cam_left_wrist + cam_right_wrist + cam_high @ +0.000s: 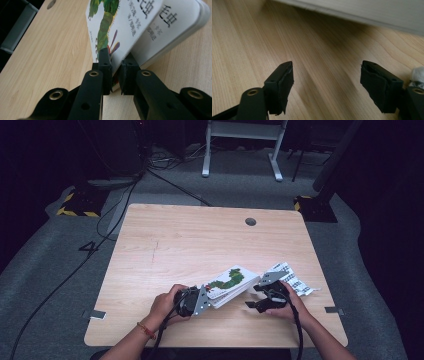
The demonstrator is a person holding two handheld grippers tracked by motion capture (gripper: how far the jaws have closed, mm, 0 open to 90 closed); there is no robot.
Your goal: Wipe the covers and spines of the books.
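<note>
Left tool [113, 72] clamped on the near corner of the book cover [117, 25], cover lifted off the pages below. Right tool [327, 82] jaws apart, low over the counter [317, 50], just right of the book [227, 285].

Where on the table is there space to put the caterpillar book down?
The whole far half of the table, from the round hole back to the book, is bare wood. So is the left side. It is crowded near the front edge: left tongs clamp the book, right tongs open, printed sheet behind.
</note>
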